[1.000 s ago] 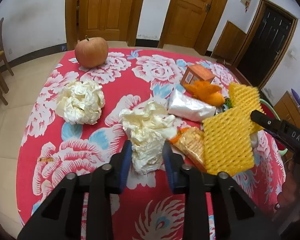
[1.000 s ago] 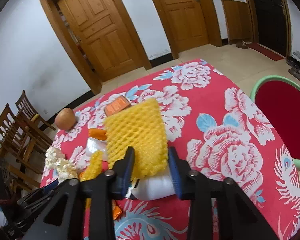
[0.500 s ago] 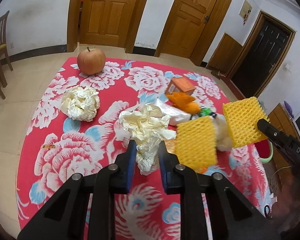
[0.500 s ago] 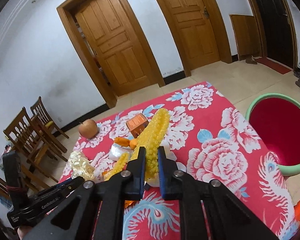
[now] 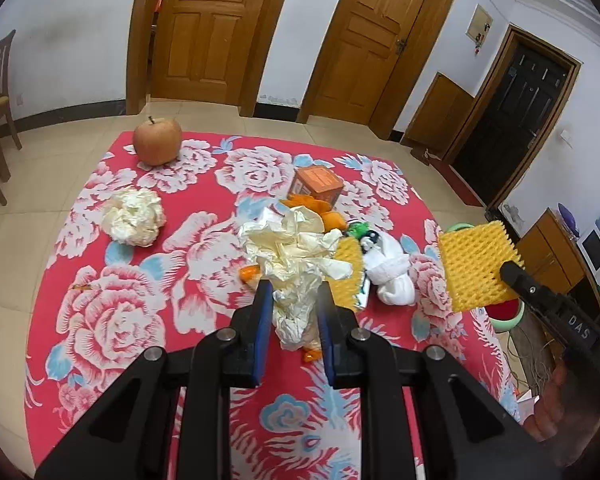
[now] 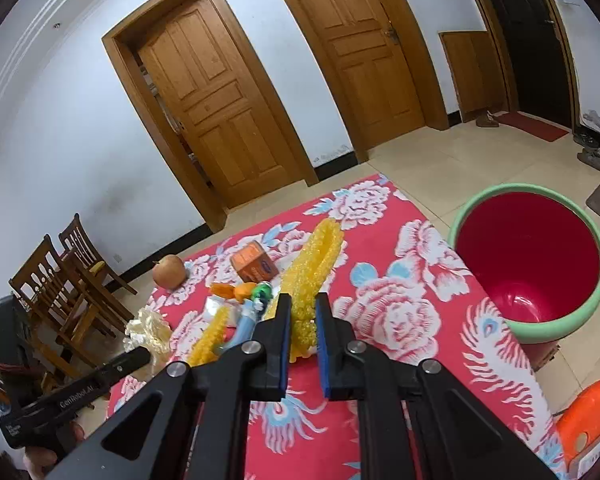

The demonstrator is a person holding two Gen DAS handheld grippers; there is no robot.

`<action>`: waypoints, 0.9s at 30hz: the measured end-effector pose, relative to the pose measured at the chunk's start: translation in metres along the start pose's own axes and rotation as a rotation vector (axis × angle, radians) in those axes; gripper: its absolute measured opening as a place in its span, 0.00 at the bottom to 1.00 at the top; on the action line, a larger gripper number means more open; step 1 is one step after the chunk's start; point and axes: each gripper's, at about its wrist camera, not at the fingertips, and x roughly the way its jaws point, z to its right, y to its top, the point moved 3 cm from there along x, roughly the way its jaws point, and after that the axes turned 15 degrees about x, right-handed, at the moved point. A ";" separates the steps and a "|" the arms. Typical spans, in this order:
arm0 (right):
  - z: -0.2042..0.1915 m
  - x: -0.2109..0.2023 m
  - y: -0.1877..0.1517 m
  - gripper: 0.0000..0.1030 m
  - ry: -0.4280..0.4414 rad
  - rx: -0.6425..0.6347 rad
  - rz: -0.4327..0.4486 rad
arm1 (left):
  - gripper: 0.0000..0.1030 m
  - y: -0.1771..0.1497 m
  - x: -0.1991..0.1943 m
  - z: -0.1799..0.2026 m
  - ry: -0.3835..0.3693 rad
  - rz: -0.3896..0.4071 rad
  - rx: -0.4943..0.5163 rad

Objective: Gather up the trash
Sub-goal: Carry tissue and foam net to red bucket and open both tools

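Observation:
My left gripper (image 5: 294, 292) is shut on a crumpled cream paper wad (image 5: 296, 256) and holds it above the red floral tablecloth (image 5: 112, 320). My right gripper (image 6: 302, 308) is shut on a yellow foam fruit net (image 6: 312, 272), lifted off the table; the net also shows at the right in the left wrist view (image 5: 476, 268). On the table lie a second paper ball (image 5: 134, 220), another yellow net (image 5: 346, 276), a white wad (image 5: 392, 276), orange peel (image 5: 316, 208) and an orange box (image 5: 318, 184). A red bin with a green rim (image 6: 528, 268) stands on the floor to the right.
An apple (image 5: 157, 141) sits at the table's far left corner. Wooden chairs (image 6: 60, 280) stand at the left. An orange stool (image 6: 592, 420) is at the lower right. Wooden doors line the far wall.
Both grippers closed on their items and lifted them: the left raised the paper wad, the right raised the yellow net off the pile, uncovering the white wad.

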 end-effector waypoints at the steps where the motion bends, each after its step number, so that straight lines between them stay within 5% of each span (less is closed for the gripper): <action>1: 0.003 -0.001 0.001 0.13 -0.004 0.000 0.001 | 0.20 0.002 0.001 0.003 0.002 0.001 0.008; 11: 0.032 -0.024 0.022 0.13 -0.042 0.023 0.072 | 0.20 0.030 0.005 0.048 -0.025 0.036 0.101; 27: 0.141 -0.071 0.065 0.13 -0.195 0.215 0.203 | 0.20 0.065 0.059 0.187 -0.195 0.009 0.305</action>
